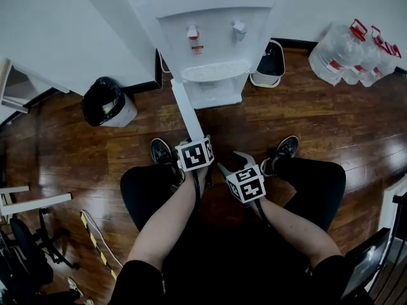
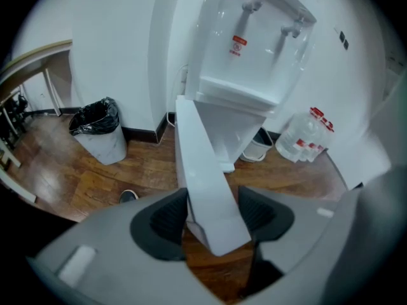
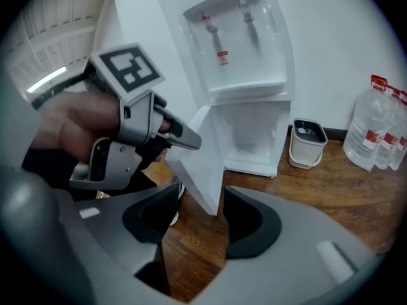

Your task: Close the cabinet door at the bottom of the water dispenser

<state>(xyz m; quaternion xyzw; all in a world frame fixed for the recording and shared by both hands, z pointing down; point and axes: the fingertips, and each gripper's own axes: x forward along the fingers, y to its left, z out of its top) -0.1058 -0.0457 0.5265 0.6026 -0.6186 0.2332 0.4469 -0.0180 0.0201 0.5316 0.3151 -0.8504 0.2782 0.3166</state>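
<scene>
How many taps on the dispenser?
2, both on the water dispenser front above the drip tray: a red tap at picture left, a pale tap to its right. None seem hidden.

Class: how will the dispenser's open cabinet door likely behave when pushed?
The cabinet door looks a flat, thin panel: probably stiff and light. Attached at the water dispenser, it should swing, not slide. Its glossy face may be slippery.

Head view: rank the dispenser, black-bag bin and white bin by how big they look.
1. dispenser
2. black-bag bin
3. white bin; it sits somewhat farther from the camera, so part of its smaller look may be distance.
</scene>
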